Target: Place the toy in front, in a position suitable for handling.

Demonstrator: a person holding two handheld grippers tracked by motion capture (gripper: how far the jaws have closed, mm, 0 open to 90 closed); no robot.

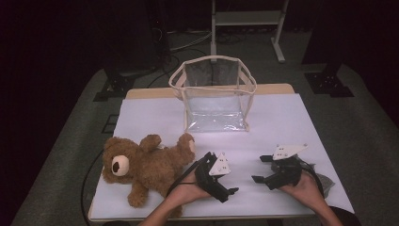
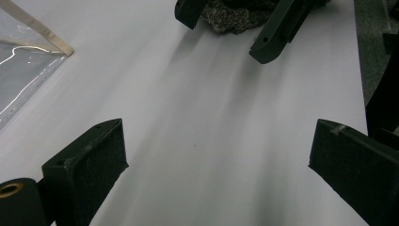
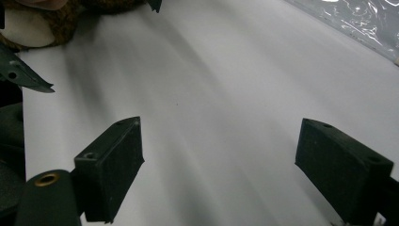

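A brown teddy bear (image 1: 141, 165) lies on its back at the front left of the white table top (image 1: 282, 122). Behind the middle stands a clear plastic bag (image 1: 214, 94) with beige trim, its mouth open upward. My left gripper (image 1: 227, 175) rests just right of the bear's leg and points right, open with nothing between its jaws (image 2: 219, 160). The right gripper (image 1: 258, 168) faces it from the right, also open and holding nothing (image 3: 221, 160). The bear (image 3: 47, 23) and a corner of the bag (image 3: 357, 23) appear in the right gripper view.
The bag's corner (image 2: 28, 56) lies at the left of the left gripper view, with the right gripper's jaws and something grey and fuzzy (image 2: 235, 16) ahead. Bare white surface lies between the two grippers. A metal stand (image 1: 247, 28) rises behind the table.
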